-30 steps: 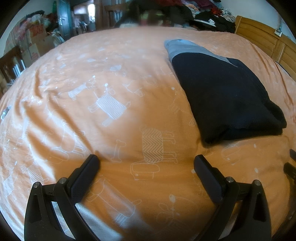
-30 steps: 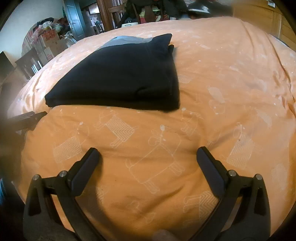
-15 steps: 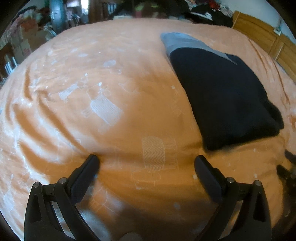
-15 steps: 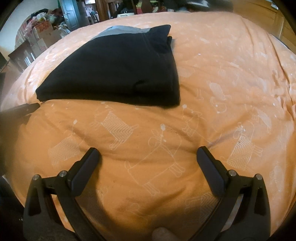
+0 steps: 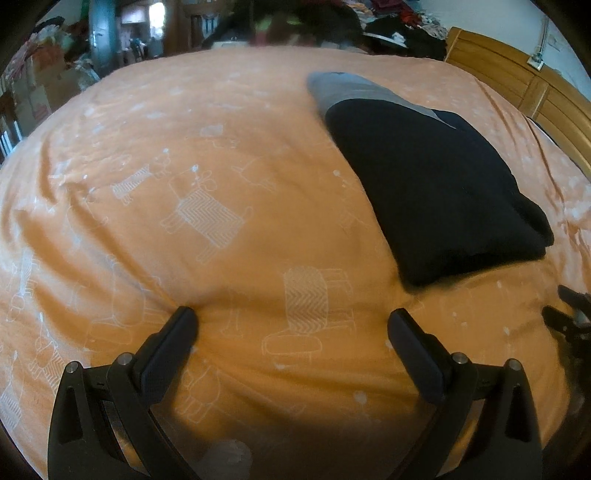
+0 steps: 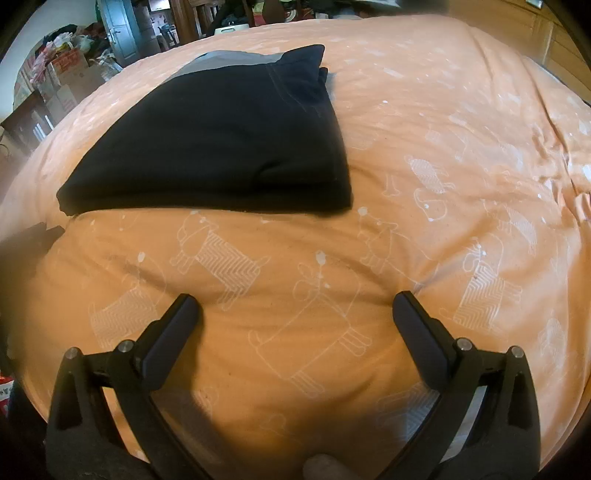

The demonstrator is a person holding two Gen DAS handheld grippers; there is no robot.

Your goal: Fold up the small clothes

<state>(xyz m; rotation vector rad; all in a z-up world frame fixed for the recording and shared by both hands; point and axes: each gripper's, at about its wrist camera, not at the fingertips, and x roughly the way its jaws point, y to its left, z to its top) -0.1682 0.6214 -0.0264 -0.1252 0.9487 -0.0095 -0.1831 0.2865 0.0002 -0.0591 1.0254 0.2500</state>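
Observation:
A folded dark navy garment [image 5: 436,188] with a grey band at its far end lies flat on the orange bed cover [image 5: 221,166]. In the right wrist view the same garment [image 6: 221,136] sits ahead and to the left. My left gripper [image 5: 291,325] is open just above the cover, nothing between its fingers, with the garment ahead to its right. My right gripper [image 6: 295,310] is also open and empty over the cover, short of the garment's near edge. The right gripper's tips [image 5: 569,314] show at the right rim of the left wrist view.
The orange cover has white animal prints and soft wrinkles. A wooden headboard [image 5: 517,81] runs along the right. Piled clothes [image 5: 388,26] lie past the bed's far edge. Boxes and clutter [image 6: 66,70] and a blue-green door [image 6: 122,33] stand beyond the left side.
Both grippers stay open and have shifted only slightly over the cover. The garment lies where it was.

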